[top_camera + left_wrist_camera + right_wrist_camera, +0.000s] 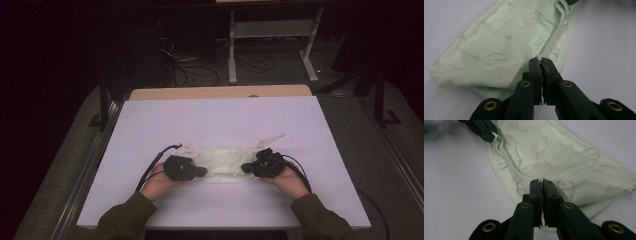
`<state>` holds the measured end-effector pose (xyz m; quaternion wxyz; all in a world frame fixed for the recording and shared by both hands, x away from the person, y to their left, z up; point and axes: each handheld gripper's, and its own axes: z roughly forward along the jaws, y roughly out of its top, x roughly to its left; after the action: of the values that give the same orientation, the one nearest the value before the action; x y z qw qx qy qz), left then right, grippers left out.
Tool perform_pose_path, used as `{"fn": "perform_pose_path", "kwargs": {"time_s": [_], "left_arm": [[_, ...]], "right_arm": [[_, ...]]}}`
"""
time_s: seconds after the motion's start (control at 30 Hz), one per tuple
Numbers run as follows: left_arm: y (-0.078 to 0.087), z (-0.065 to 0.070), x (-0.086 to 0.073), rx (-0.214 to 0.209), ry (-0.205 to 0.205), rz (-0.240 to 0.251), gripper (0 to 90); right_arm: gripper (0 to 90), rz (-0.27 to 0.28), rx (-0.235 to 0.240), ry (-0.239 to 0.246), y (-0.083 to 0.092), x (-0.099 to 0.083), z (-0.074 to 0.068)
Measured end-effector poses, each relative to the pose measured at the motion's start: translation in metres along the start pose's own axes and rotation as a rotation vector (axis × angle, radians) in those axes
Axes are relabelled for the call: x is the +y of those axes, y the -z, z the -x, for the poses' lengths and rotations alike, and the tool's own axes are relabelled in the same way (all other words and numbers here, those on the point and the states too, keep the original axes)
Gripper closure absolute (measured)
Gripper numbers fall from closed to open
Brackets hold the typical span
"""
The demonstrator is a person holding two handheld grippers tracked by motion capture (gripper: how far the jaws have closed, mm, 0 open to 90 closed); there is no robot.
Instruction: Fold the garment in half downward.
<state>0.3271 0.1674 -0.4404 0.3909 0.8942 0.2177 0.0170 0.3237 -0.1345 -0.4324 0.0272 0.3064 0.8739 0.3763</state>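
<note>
A small pale green garment (222, 164) with a faint printed pattern lies bunched on the white table top (220, 120), near the front. My left gripper (202, 171) is shut on its left end. In the left gripper view the jaws (541, 61) meet on a stitched hem of the garment (499, 42). My right gripper (245, 167) is shut on the right end. In the right gripper view its jaws (541, 182) pinch the cloth (564, 157), and the left gripper (491, 133) grips the far end. The cloth sags between them.
The table's wooden back edge (220, 92) shows behind the white top. On the dark floor beyond stand a pale metal frame (272, 45) and loose cables (195, 70). Black posts (104, 105) flank the table. Bare white surface surrounds the garment.
</note>
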Motion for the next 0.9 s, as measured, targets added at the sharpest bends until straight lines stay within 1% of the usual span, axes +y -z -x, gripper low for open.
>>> {"fn": "perform_pose_path", "kwargs": {"time_s": [0.1,0.23,0.27,0.43,0.53,0.63,0.73,0.83,0.9], "left_arm": [[0.0,0.0,0.0,0.001,-0.002,-0.004,86.0],[0.0,0.0,0.0,0.0,0.008,-0.006,80.6],[0.0,-0.001,0.0,-0.001,0.01,-0.005,79.4],[0.004,-0.001,0.003,0.002,0.015,0.011,74.7],[0.008,0.0,0.005,0.004,0.02,0.031,73.6],[0.012,0.001,0.007,-0.001,0.03,0.051,74.3],[0.014,0.002,0.008,-0.012,0.037,0.066,77.5],[0.012,0.004,0.008,-0.024,0.031,0.057,82.2],[0.01,0.004,0.008,-0.029,0.023,0.044,84.4]], "right_arm": [[81.4,-0.008,0.003,-0.001,-0.001,0.0,0.0],[75.9,-0.004,0.008,-0.005,-0.001,0.0,0.0],[75.8,-0.001,0.011,-0.007,0.0,0.0,0.001],[73.6,0.023,0.02,-0.011,0.003,0.002,0.001],[73.7,0.04,0.023,-0.014,0.006,0.003,0.0],[74.9,0.055,0.026,-0.012,0.009,0.004,-0.001],[77.8,0.069,0.03,-0.01,0.011,0.005,-0.002],[82.0,0.072,0.052,-0.002,0.011,0.006,-0.003],[84.6,0.058,0.064,-0.001,0.01,0.006,-0.004]]}}
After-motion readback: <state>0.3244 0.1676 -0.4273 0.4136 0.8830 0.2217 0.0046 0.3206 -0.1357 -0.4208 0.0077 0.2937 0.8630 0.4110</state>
